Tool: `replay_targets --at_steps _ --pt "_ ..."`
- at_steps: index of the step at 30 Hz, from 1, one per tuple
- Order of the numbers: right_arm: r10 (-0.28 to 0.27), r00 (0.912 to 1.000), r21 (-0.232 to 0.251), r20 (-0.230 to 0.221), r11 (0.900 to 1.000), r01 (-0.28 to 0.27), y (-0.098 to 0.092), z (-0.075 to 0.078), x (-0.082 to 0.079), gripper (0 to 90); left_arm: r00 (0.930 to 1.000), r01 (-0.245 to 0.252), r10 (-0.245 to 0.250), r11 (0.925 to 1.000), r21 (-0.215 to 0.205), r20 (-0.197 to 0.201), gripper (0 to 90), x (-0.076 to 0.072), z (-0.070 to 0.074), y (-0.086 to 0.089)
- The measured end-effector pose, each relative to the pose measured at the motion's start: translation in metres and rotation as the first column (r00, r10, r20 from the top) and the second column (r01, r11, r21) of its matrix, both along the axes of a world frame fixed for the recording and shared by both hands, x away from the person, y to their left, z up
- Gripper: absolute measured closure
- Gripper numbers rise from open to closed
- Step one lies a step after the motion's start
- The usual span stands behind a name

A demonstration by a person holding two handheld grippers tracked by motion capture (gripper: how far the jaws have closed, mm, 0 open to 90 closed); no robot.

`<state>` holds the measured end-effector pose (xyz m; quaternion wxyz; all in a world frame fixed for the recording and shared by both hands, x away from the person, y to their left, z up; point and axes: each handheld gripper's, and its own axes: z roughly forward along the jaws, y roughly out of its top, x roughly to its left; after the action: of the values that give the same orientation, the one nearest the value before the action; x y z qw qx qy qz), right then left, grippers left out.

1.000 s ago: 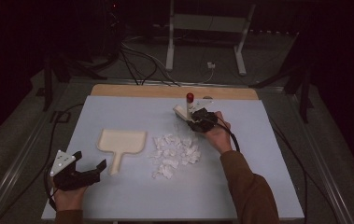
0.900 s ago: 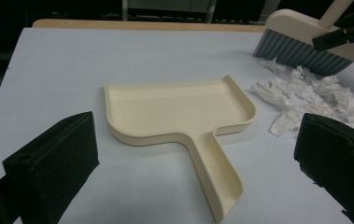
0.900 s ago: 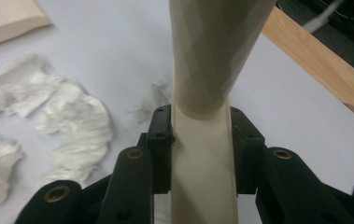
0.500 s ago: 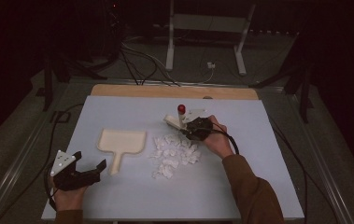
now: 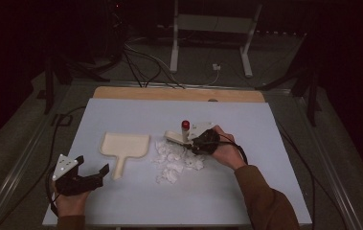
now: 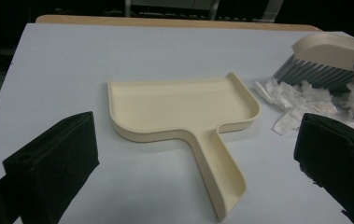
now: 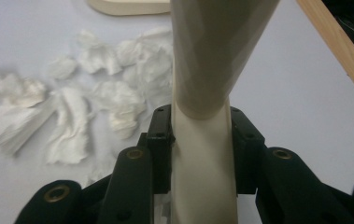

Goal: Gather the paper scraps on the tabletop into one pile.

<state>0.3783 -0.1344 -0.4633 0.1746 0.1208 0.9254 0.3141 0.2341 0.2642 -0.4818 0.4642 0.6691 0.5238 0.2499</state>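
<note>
The cream plastic hand brush with grey bristles stands at the far edge of the pile of torn white paper scraps, near the middle of the light blue surface, and its bristles touch the scraps. The right gripper holds the brush: its black fingers are pinching the cream handle from both sides. A small red knob shows just above the brush in the high view. Just beside the pile, on its left, the cream plastic dustpan lies flat on the surface, with its handle pointing to the person. The left gripper rests near the front left corner of the surface, and its fingers are spread wide with nothing between them.
</note>
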Motion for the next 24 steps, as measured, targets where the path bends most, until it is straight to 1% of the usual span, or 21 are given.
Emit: replay_targets --at_steps 7,16,19,24 --pt "0.049 0.9987 -0.007 -0.011 0.999 -0.049 -0.003 0.002 -0.012 67.3 1.0 -0.002 0.002 1.0 0.0 -0.003 0.5 0.0 0.0 0.0" --pt "0.101 0.9946 -0.002 -0.025 0.995 -0.101 -0.011 0.011 -0.021 67.3 1.0 -0.006 0.006 1.0 -0.001 -0.006 0.5 0.0 0.0 0.0" --pt "0.108 0.9936 0.01 -0.034 0.994 -0.108 -0.014 0.015 -0.022 67.4 1.0 -0.007 0.007 1.0 -0.001 -0.007 0.5 0.0 -0.001 0.0" --pt "0.132 0.9894 0.058 -0.062 0.99 -0.128 -0.022 0.022 -0.024 67.3 0.9999 -0.009 0.009 1.0 -0.001 -0.008 0.5 0.0 -0.001 0.001"
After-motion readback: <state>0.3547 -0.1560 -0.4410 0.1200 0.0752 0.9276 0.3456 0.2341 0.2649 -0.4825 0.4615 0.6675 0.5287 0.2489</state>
